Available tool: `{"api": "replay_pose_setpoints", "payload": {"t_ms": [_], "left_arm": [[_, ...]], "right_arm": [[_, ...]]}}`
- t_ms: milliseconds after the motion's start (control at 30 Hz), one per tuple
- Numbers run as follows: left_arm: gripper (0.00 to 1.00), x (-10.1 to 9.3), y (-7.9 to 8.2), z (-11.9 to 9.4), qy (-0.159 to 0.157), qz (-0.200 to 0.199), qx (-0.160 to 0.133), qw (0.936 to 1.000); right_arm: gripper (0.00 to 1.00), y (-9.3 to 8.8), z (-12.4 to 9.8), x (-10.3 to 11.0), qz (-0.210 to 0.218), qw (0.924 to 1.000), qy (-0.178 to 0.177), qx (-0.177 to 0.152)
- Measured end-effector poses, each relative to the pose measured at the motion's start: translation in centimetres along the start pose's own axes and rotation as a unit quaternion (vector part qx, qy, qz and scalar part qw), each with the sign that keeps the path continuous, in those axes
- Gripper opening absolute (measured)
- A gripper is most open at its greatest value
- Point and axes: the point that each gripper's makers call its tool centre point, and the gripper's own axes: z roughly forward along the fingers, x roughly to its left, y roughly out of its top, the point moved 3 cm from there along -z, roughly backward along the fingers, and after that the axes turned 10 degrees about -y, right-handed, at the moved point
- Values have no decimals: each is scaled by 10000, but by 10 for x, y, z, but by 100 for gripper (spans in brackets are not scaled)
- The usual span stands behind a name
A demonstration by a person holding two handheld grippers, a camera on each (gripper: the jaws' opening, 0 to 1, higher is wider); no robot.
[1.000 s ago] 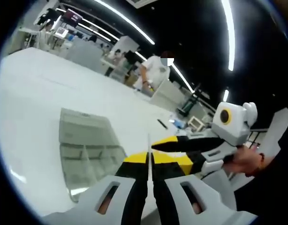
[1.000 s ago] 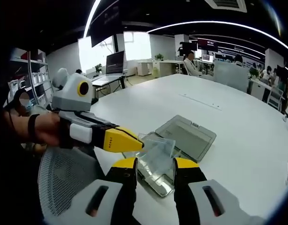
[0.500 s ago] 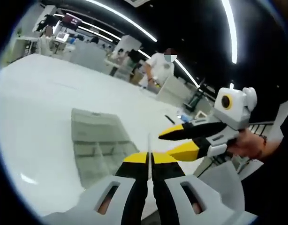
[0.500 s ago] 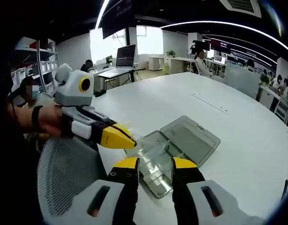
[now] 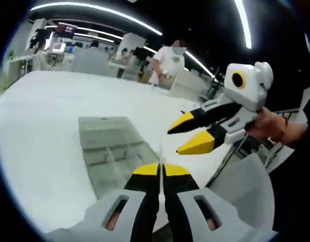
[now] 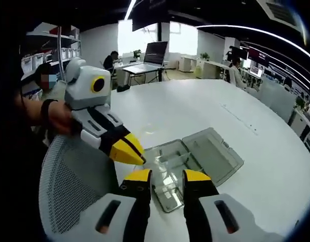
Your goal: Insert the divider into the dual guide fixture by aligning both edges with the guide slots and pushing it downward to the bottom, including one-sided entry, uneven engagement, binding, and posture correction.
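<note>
Both views look down from near above, from opposite sides, sharing the clear fixture (image 5: 112, 151) (image 6: 195, 164).

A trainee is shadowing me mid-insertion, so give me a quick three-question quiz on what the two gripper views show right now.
1. True or false: the left gripper is shut on the thin clear divider.
2. The right gripper is: A) open, holding nothing; B) shut on the divider; C) shut on a cable.
3. Fill in: the clear fixture lies on the white ___.
Key: 1 true; 2 A; 3 table.
</note>
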Motion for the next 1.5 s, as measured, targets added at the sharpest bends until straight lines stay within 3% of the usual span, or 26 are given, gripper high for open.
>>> {"api": "replay_pose_setpoints", "payload": {"t_ms": [300, 433, 800, 967, 1367, 1500], "left_arm": [[0, -9, -4, 1, -166, 442, 311, 9984], [0, -12, -8, -1, -282, 786, 609, 9946], [0, -26, -13, 2, -572, 1136, 776, 9888], [0, -33, -16, 6, -675, 1371, 950, 9837], [0, -33, -8, 2, -883, 1660, 779, 9791], [0, -36, -8, 2, -984, 1780, 853, 9754]], "right_arm": [[19, -5, -1, 12, -326, 9983, 459, 143], [18, -7, -1, 16, -438, 9969, 621, 199], [11, -20, 1, 29, -839, 9900, 1008, 518], [7, -26, 0, 33, -786, 9885, 1147, 595], [0, -24, -10, 33, -923, 9840, 1460, 425], [0, -25, -12, 38, -1170, 9778, 1675, 466]]}}
